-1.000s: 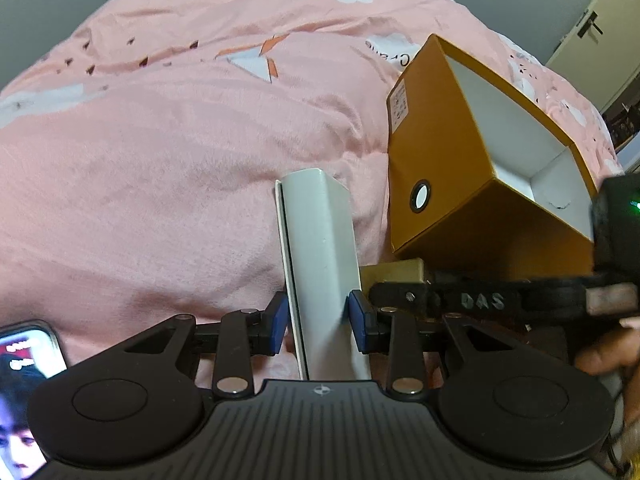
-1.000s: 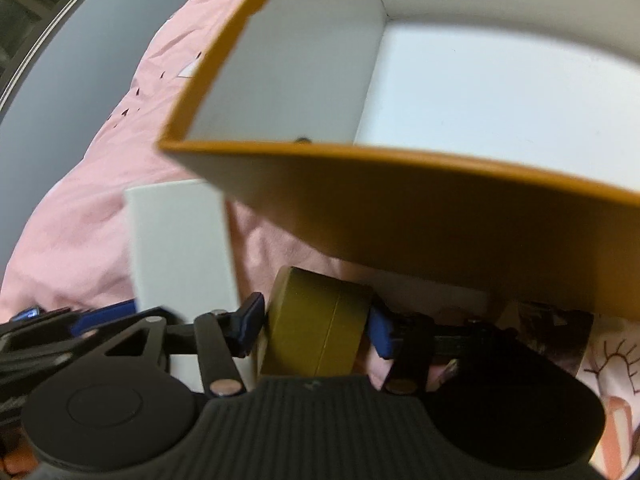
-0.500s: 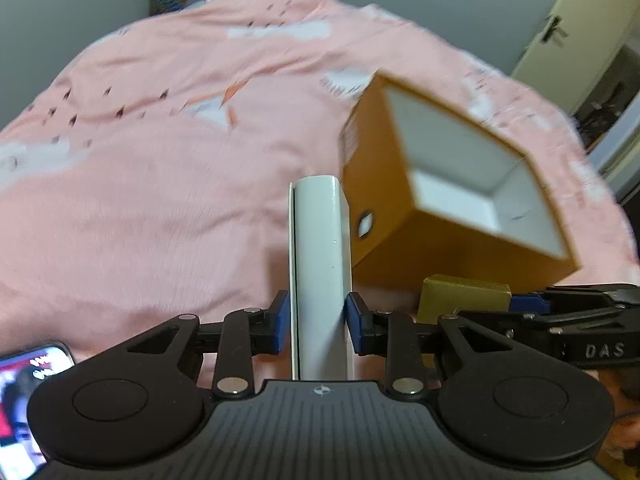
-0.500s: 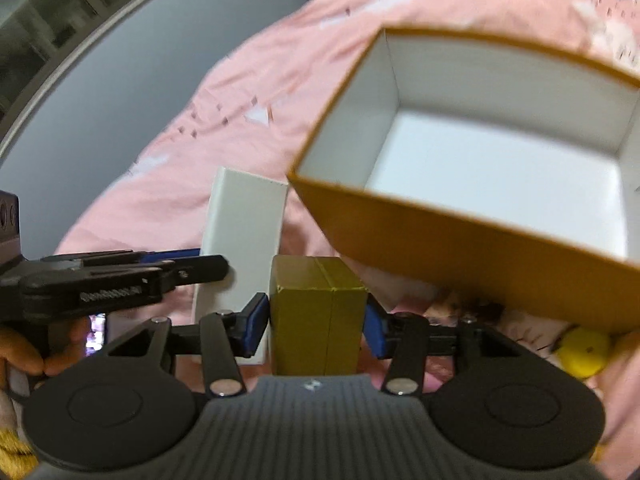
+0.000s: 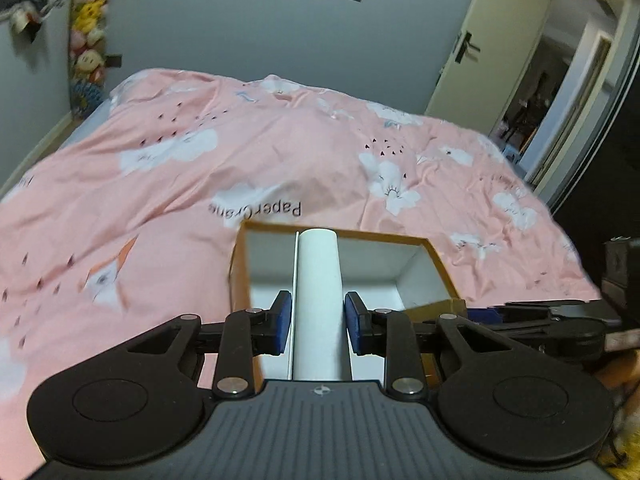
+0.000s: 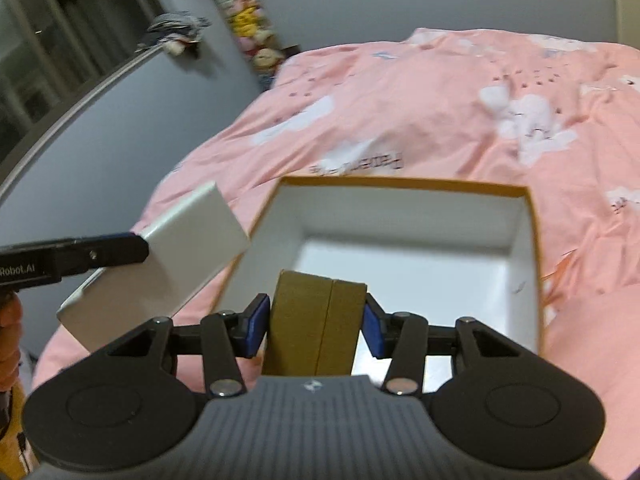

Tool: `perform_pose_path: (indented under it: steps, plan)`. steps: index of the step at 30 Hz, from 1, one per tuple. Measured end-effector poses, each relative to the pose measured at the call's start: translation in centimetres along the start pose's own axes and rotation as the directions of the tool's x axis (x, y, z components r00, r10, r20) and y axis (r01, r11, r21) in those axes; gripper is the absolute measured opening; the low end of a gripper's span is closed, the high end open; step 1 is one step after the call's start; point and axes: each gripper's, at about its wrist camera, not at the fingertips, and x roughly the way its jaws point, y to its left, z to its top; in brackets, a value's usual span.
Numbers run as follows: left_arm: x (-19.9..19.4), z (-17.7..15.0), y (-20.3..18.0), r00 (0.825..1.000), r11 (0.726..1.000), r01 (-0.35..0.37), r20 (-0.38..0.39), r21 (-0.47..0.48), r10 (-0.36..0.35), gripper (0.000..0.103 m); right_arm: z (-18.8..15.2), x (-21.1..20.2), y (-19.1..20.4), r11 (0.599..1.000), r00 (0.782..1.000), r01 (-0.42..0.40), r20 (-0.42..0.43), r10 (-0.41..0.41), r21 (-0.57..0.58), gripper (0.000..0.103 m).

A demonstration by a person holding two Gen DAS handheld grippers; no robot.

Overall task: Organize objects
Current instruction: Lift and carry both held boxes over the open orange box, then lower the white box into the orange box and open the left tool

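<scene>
**Two boxes held above the open carton**

Nearest in the left wrist view, the left gripper [image 5: 316, 322] stands narrowly parted around a slim white box [image 5: 318, 304], which rises upright between the blue pads [image 5: 281, 322]; the pad at 3 o'clock meets the box's edge, while the one at 9 o'clock seems a sliver off, so how firm the hold is cannot be told for certain. In the right wrist view, the right gripper [image 6: 314, 326] is about half spread, both blue pads pressed to the sides of an olive-gold box [image 6: 314, 326] that it carries.

Just beyond both sets of fingers lies the orange carton [image 5: 442, 268], open at the top with a white inside, resting on the pink duvet [image 5: 160, 184]. From the left camera the white box overlaps the carton's mouth at 12 o'clock; from the right camera it hangs at 10 o'clock, beside the carton's near corner, with a person's hand [image 6: 10, 320] at the frame's 9 o'clock edge.

Farther off, the duvet shows white clouds and the printed words "PaperCrane". At 10 o'clock a column of plush toys [image 5: 86, 36] hangs on the grey wall; at 2 o'clock a cream door [image 5: 492, 40] stands open.
</scene>
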Motion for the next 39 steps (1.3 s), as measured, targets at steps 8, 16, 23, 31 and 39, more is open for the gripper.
perform_pose_path:
  steps: [8, 16, 23, 31, 39]
  plan:
    - [10.4, -0.7, -2.0, 0.984, 0.981, -0.136, -0.100, 0.140, 0.151, 0.032, 0.8, 4.2, -3.4, 0.997, 0.996, 0.073, -0.050, -0.072, 0.007, 0.050]
    - [15.5, -2.2, -3.0, 0.937, 0.894, -0.290, -0.090, 0.343, 0.338, 0.032, 0.3, 7.6, -5.2, 0.996, 0.990, 0.091, -0.112, -0.090, 0.003, 0.050]
    - [18.6, -3.2, -4.2, 0.892, 0.803, -0.336, -0.110, 0.492, 0.439, 0.032, 0.7, 9.8, -6.1, 0.994, 0.982, 0.110, -0.155, -0.112, -0.017, 0.050]
    - [20.3, -2.9, -4.2, 0.873, 0.821, -0.281, -0.223, 0.497, 0.434, 0.033, 1.0, 11.5, -6.2, 0.994, 0.972, 0.104, -0.210, -0.104, -0.013, 0.050]
    - [19.5, -2.1, -3.4, 0.901, 0.875, -0.184, -0.278, 0.448, 0.332, 0.045, 0.7, 12.5, -6.2, 0.996, 0.967, 0.091, -0.240, -0.085, 0.014, 0.050]
